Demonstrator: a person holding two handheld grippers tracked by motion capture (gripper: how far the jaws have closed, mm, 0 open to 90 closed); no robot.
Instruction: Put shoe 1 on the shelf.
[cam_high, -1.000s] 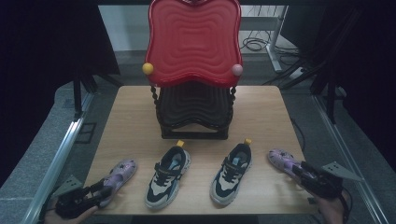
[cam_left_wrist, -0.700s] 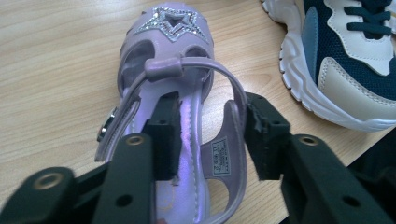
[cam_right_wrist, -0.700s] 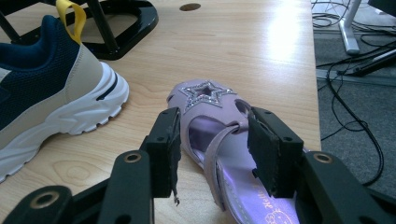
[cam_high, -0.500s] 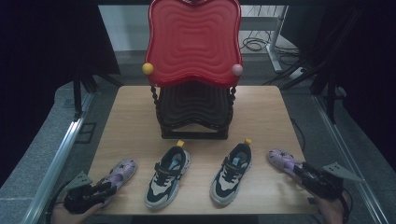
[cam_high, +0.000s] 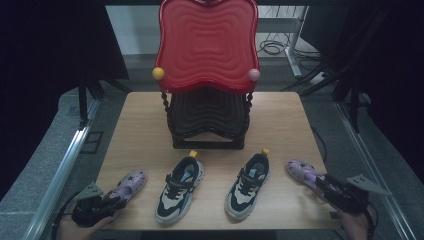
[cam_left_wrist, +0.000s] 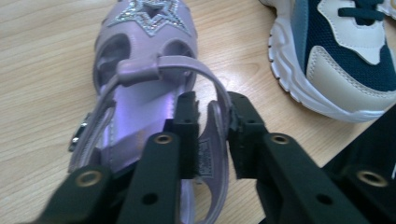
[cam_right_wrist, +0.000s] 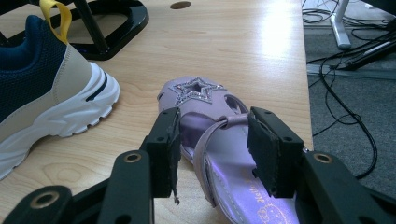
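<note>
On the near edge of the wooden table (cam_high: 280, 115) four shoes lie in a row: a purple sandal at each end and two navy-and-cream sneakers (cam_high: 181, 187) between them, with a black and red tiered rack (cam_high: 207, 75) standing behind. The left sandal (cam_high: 127, 184) sits at the near left corner, and the left tool (cam_left_wrist: 212, 126) has just been closing on it; in the left gripper view its jaws straddle the heel side wall and the base of the ankle strap, the pads looking as good as in contact, so the hold appears made or nearly so. The right sandal (cam_high: 303, 170) lies at the near right corner, star-trimmed toe pointing away from the person; the right tool (cam_right_wrist: 215, 144) has its jaws apart on either side of the heel end, with the strap arching between them and the pads not visibly pressing. These sandals look light and made of soft, glossy synthetic, so the straps and thin side walls will likely flex and fold under pressure, and the smooth finish may slip. The firmer place to take hold is probably the heel wall down near the sole, pinched sideways, rather than the loose strap, which would let the shoe swing and twist once lifted.
</note>
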